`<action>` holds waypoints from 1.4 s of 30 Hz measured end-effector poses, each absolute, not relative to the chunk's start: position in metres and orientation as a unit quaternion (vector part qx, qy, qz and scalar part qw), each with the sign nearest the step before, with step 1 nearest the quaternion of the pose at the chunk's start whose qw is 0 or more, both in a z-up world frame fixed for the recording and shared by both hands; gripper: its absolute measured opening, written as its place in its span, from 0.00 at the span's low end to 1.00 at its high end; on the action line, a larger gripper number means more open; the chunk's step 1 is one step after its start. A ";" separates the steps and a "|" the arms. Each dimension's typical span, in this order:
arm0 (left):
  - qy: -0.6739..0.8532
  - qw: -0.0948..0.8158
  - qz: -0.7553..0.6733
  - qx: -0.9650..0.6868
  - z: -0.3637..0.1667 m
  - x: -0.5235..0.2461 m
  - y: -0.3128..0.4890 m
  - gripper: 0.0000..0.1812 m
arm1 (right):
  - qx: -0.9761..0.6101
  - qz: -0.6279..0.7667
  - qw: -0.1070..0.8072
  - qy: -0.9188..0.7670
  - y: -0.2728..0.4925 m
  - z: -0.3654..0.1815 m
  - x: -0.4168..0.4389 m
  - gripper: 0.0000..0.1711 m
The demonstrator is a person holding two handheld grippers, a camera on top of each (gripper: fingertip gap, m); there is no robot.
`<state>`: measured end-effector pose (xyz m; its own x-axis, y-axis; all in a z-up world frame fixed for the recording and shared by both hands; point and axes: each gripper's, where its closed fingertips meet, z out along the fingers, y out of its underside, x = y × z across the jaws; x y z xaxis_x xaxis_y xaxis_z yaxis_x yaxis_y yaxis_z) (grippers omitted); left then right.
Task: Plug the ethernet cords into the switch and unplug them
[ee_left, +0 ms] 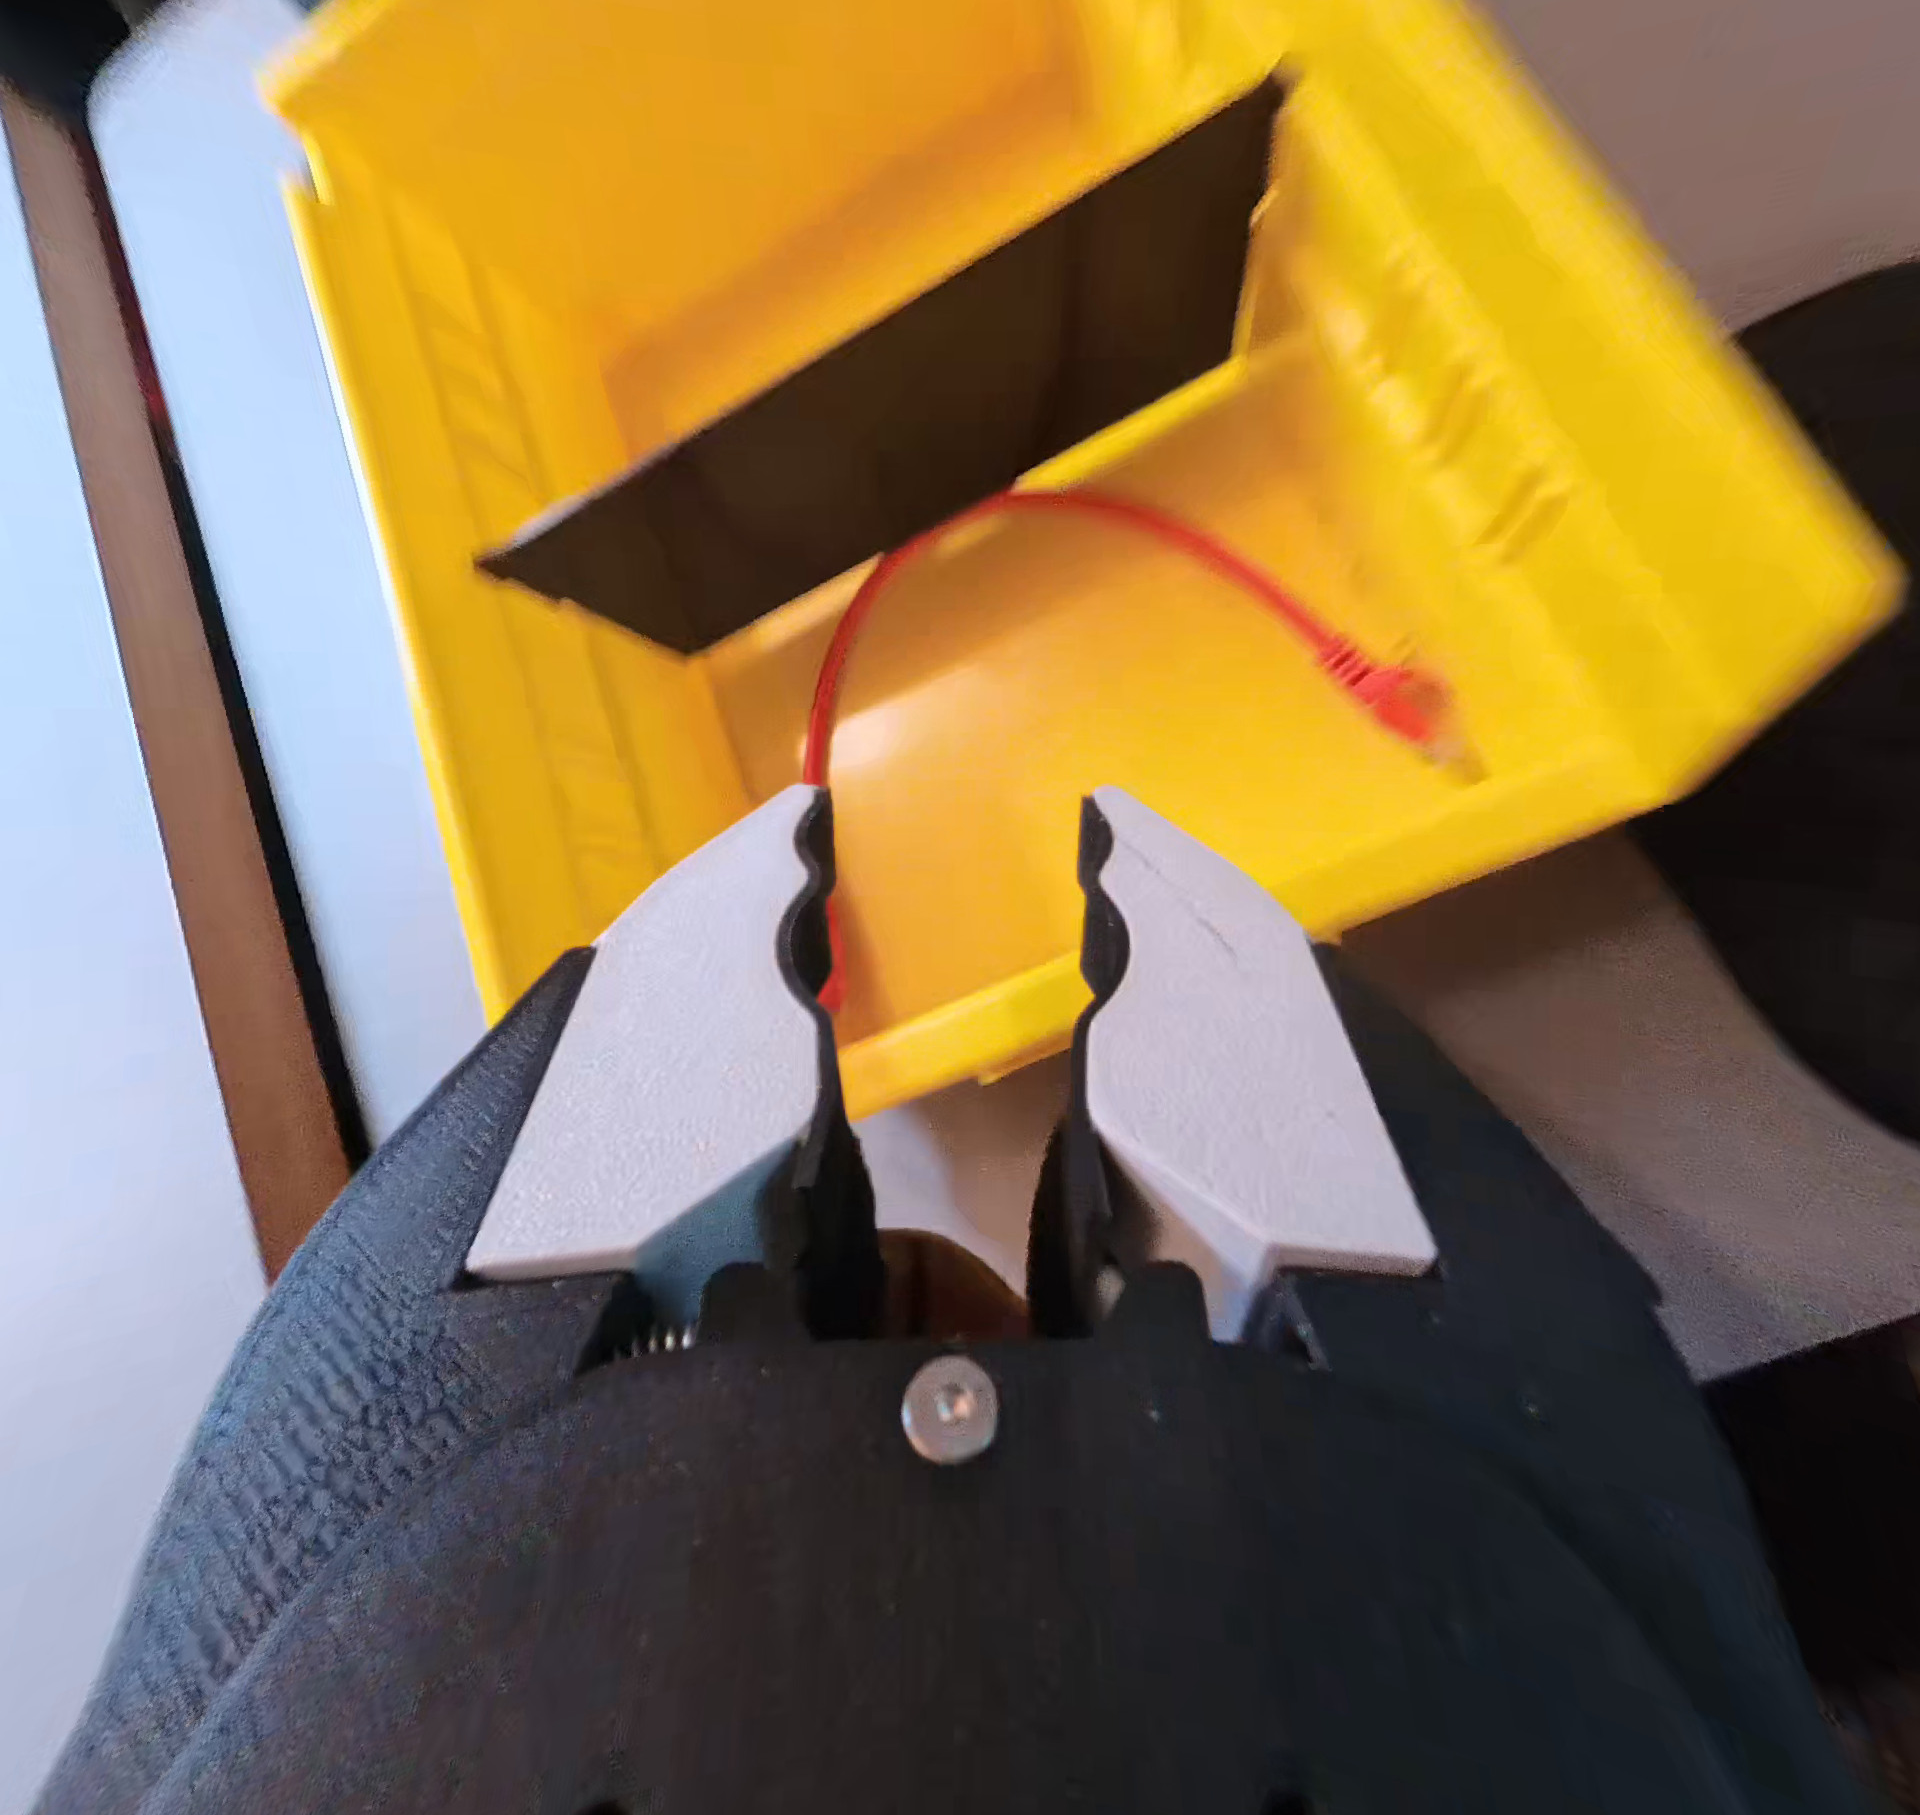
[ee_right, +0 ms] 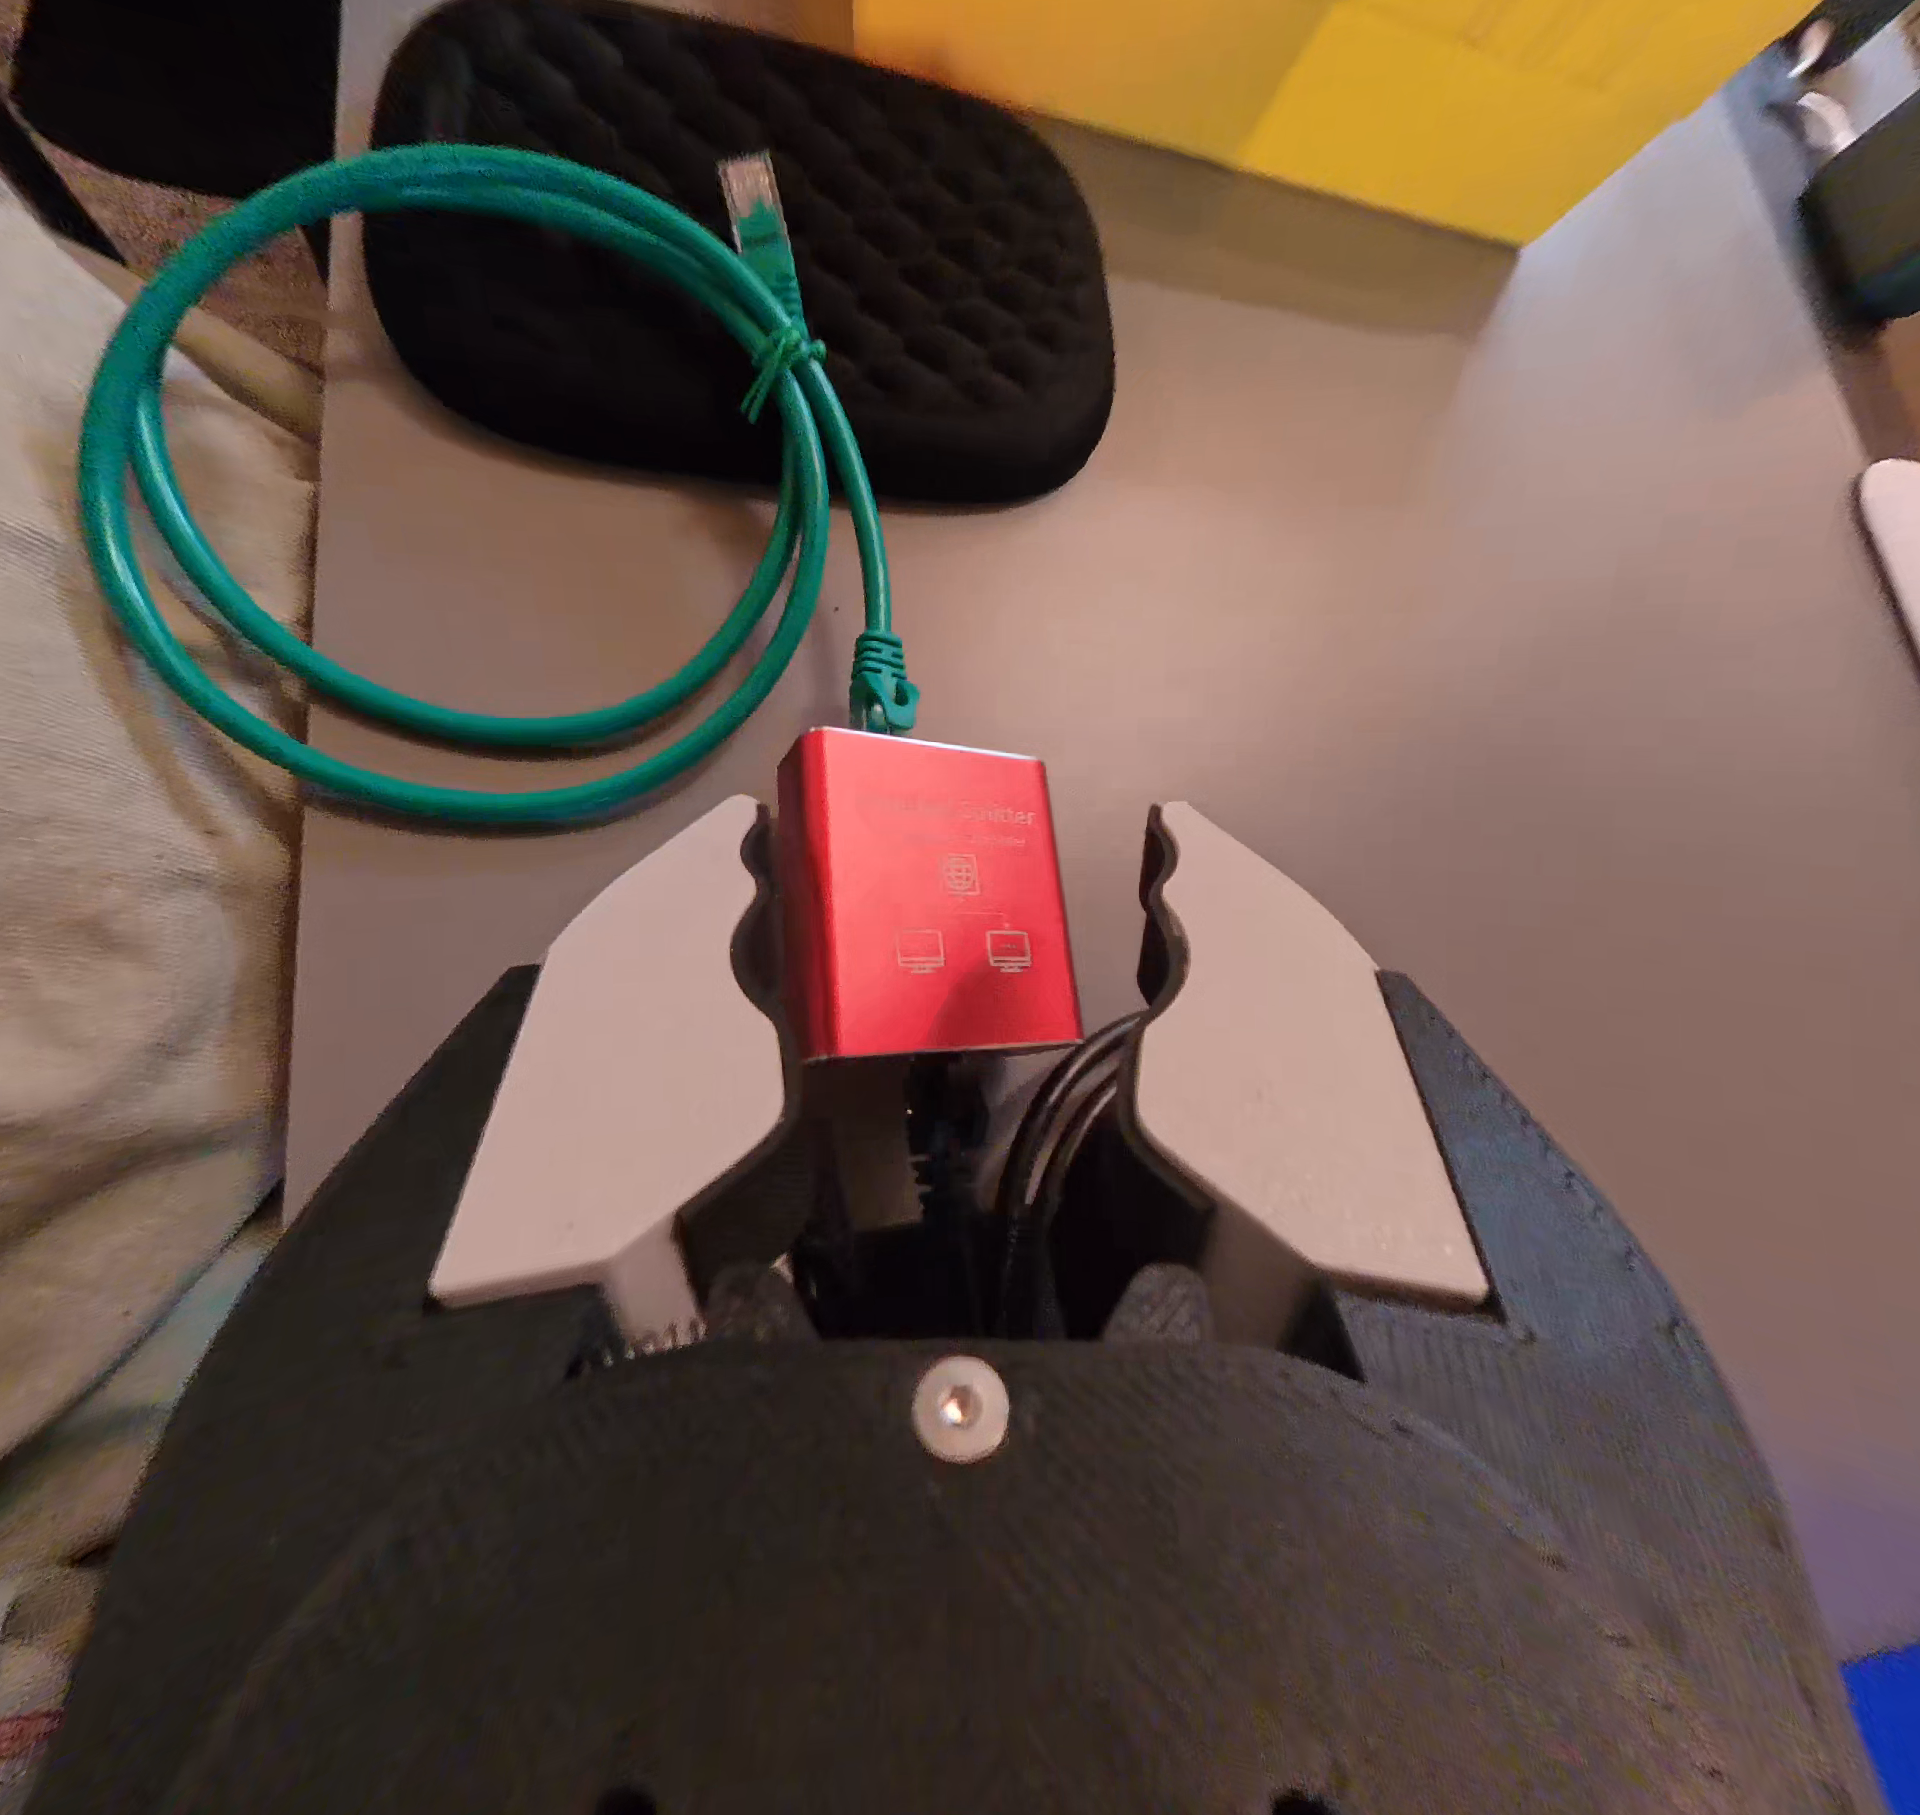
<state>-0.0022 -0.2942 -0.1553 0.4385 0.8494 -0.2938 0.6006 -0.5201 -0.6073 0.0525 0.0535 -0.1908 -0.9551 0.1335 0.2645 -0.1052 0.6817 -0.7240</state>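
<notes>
Left gripper [ee_left: 956, 892] over the near compartment of the yellow bin [ee_left: 1714, 477], jaws apart, gripping nothing. Red cord [ee_left: 1174, 539] down in that compartment: arcs from the black divider [ee_left: 883, 435], one end hidden behind the left finger [ee_left: 686, 1017], other plug [ee_left: 1392, 700] lying near the bin's right wall. Whether cord touches that finger's pad, hard to say; blur over the whole view.

Looks light and floppy, that cord; likely to flop and swing if lifted mid-length. Better taken at the stiff plug boot, close behind the connector, clip side kept free.

Over to the right gripper [ee_right: 956, 892]: jaws wide, straddling the red switch [ee_right: 925, 913] on the grey table [ee_right: 1403, 726]. Left pad seems against the switch's side, right pad clearly off it, so not clamped. Green cord [ee_right: 436, 643] plugged into the far face, coiled and tied, loop spilling off the table's left edge, spare plug [ee_right: 750, 196] resting on the black pad [ee_right: 831, 290]. Dark cables leaving the near face, under the gripper.

Switch: small metal box, smooth, probably slippery and light enough to skid when a plug is pushed. Best squeezed across its two long sides, ports left clear.
</notes>
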 end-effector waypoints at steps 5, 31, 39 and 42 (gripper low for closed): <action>-0.444 0.075 0.195 -0.871 -0.179 -0.010 -0.318 0.23 | 0.004 0.433 0.175 -0.884 0.060 -0.171 0.058 0.38; -0.397 -0.070 0.025 -0.915 -0.238 -0.029 -0.330 0.04 | 0.037 0.448 0.238 -0.861 0.062 -0.150 0.068 0.31; -0.397 -0.062 0.099 -0.910 -0.191 -0.014 -0.327 0.04 | 0.038 0.450 0.248 -0.857 0.060 -0.146 0.066 0.30; -0.391 -0.082 0.153 -0.904 -0.163 -0.015 -0.329 0.04 | 0.040 0.451 0.248 -0.857 0.058 -0.147 0.067 0.30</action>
